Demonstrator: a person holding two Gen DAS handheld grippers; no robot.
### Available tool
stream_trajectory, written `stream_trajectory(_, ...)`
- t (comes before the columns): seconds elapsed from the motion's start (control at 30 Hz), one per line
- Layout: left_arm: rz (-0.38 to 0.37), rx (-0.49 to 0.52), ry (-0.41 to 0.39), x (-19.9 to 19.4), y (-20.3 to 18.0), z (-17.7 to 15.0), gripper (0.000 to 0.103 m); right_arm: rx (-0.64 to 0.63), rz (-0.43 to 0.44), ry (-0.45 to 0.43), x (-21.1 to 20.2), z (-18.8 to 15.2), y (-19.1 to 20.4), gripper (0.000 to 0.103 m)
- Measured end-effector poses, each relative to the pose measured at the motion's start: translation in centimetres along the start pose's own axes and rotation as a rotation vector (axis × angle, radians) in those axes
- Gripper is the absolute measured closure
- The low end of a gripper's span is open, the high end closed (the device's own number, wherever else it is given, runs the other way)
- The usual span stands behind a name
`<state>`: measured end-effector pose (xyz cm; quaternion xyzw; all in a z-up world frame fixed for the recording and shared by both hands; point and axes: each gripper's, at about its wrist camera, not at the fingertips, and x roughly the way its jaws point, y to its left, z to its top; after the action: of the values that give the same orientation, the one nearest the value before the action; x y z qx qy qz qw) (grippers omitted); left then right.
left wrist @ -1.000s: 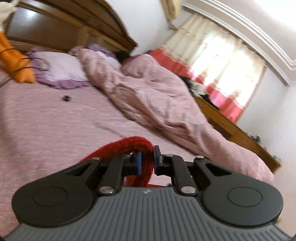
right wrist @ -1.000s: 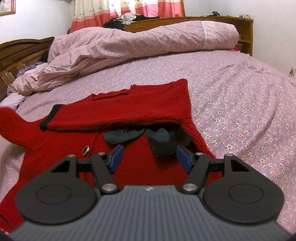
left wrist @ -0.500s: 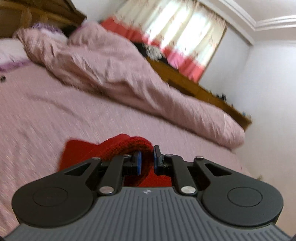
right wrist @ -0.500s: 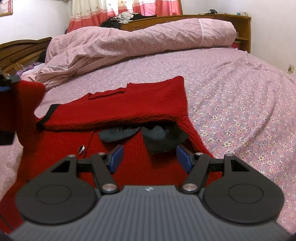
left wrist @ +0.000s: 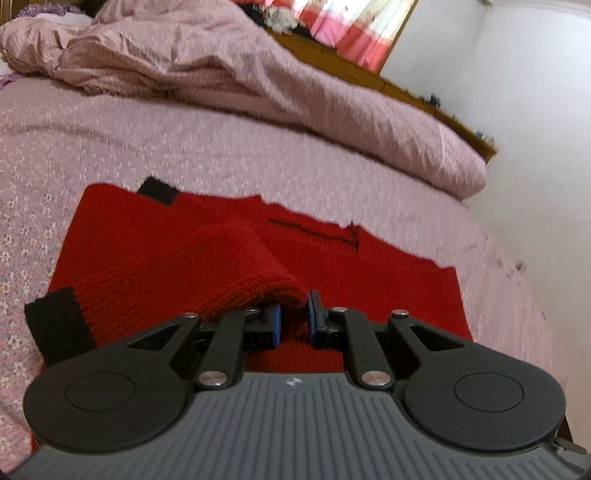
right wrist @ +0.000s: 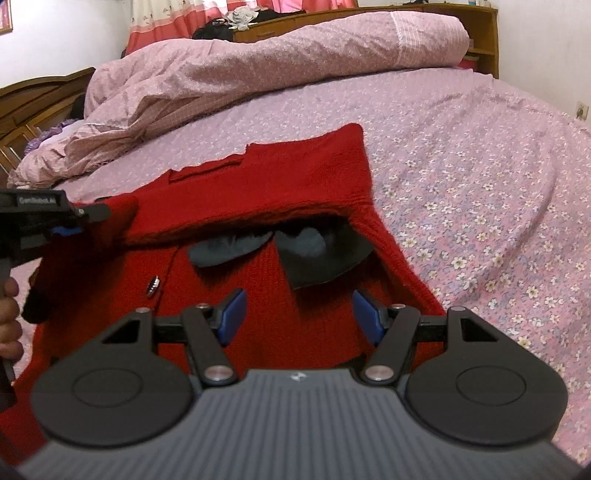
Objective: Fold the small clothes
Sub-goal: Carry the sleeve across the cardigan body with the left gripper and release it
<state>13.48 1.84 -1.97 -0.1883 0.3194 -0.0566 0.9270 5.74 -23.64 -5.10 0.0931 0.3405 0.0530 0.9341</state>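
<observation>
Fingers of the left gripper [left wrist: 291, 319] stand narrow, their blue pads [left wrist: 274, 325] pinching a rolled fold of the red knitted cardigan [left wrist: 192, 251]; the knit bulges up over the pads and drapes away to the left, where a black cuff [left wrist: 55, 321] hangs at the edge of the sleeve. From the right wrist view the same gripper comes in at the left edge, level with the folded part of the garment, with a hand [right wrist: 8, 317] on its grip below.

The right gripper [right wrist: 297, 314] hovers just above the front of the cardigan with its fingers wide apart and nothing between them. Below its blue pads [right wrist: 232, 314] lies bare red knit. Just beyond them sits a black collar [right wrist: 317, 254], its two flaps spread out, and a small silvery button [right wrist: 153, 286] rests to the left of the opening.

Farther on, the upper half of the cardigan is folded across itself, forming a flat red band whose far edge ends in a second black cuff [left wrist: 157, 190]. The garment lies spread on a bedsheet [right wrist: 480, 177] with a pink ground and small flowers. Behind it a crumpled pink duvet [right wrist: 258, 66] is heaped along the far side of the bed, with a wooden headboard [right wrist: 33, 99] to the left and red and cream curtains [left wrist: 354, 29] beyond.
</observation>
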Motion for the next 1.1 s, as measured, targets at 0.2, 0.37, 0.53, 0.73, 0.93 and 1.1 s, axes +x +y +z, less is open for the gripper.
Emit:
stream_trajectory(0.2, 0.044, 0.052, 0.097, -1.6, -0.2, 0.0, 0.053, -0.027, 0.017, -0.005, -0.4, 0.3, 0.8, 0.037)
stream_trajectory(0.37, 0.077, 0.119, 0.122, -4.2, 0.3, -1.2, 0.037, -0.066, 0.036, -0.017, -0.9, 0.7, 1.8, 0.037)
stream_trajectory(0.53, 0.150, 0.105, 0.147, -6.2, 2.3, -2.1, 0.036, -0.127, 0.059, -0.028, -1.1, 1.1, 3.4, 0.037)
stream_trajectory(0.73, 0.227, 0.094, 0.145, -7.4, 4.3, -2.8, 0.035, -0.209, 0.100, -0.018, -0.6, 1.7, 5.8, 0.037)
stream_trajectory(0.93, 0.249, 0.074, 0.162, -6.9, 5.1, -3.1, 0.034, -0.351, 0.134, -0.037, 0.6, 2.2, 9.7, 0.031)
stream_trajectory(1.1, 0.251, 0.075, 0.163, -6.8, 5.2, -3.1, 0.033, -0.470, 0.152, -0.038, 2.1, 2.5, 12.5, 0.031)
